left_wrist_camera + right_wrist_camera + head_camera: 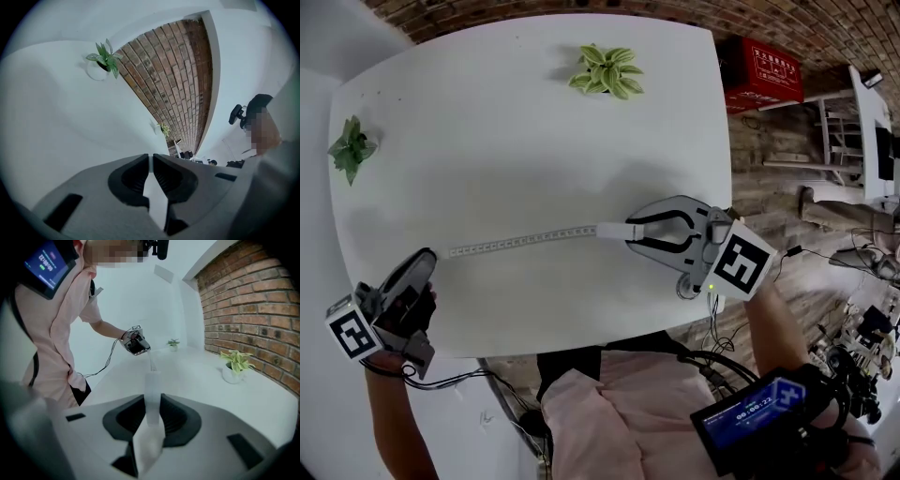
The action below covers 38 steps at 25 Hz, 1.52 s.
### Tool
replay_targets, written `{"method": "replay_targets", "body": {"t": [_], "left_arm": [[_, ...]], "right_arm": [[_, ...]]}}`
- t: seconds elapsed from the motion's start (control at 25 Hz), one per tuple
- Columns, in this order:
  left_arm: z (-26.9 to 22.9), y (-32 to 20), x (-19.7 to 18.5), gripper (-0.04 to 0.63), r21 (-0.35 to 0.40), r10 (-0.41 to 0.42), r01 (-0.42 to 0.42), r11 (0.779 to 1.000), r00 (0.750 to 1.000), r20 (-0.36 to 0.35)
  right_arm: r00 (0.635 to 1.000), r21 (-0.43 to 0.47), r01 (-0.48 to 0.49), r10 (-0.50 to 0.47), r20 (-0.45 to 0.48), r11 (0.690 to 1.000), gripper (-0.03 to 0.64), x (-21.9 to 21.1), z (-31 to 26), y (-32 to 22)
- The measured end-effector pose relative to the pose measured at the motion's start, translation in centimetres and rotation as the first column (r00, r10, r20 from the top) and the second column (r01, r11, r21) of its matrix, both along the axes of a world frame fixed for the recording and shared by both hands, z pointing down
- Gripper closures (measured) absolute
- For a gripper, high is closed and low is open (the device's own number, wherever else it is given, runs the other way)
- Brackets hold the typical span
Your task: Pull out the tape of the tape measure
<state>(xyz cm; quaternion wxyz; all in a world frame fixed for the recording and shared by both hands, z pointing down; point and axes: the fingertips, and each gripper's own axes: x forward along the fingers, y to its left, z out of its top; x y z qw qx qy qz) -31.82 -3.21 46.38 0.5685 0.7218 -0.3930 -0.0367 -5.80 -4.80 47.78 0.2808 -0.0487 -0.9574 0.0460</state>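
With the thin white ruled tape [520, 242] stretched across the white desk [516, 122] between the left gripper [431, 257], fingers pinched on one end, and the right gripper [630, 232], fingers clamped on the thicker end, hold both grips firm and pull straight apart.

White counter [516, 122]. Variegated plant [606, 70] in a white pot at the far edge, darker green plant [352, 147] at the left edge. Brick wall [787, 23] behind. Red box [761, 73] on the wood floor [769, 187].
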Motion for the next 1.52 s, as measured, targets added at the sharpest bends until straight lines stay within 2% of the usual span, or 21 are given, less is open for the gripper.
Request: {"method": "replay_targets", "body": {"t": [0.72,1.52], "left_arm": [[2.4,0.2,-0.4,0.555,-0.026,0.006,-0.006,1.000,1.000,-0.027],[4.8,0.8,-0.6,0.554,-0.077,-0.006,0.004,0.997,1.000,-0.025]], "right_arm": [[0.999,-0.003,0.000,0.000,-0.032,1.000,0.518,-0.7,1.1,-0.3],[0.999,0.005,0.006,-0.006,-0.043,1.000,0.515,-1.4,1.2,0.0]]}}
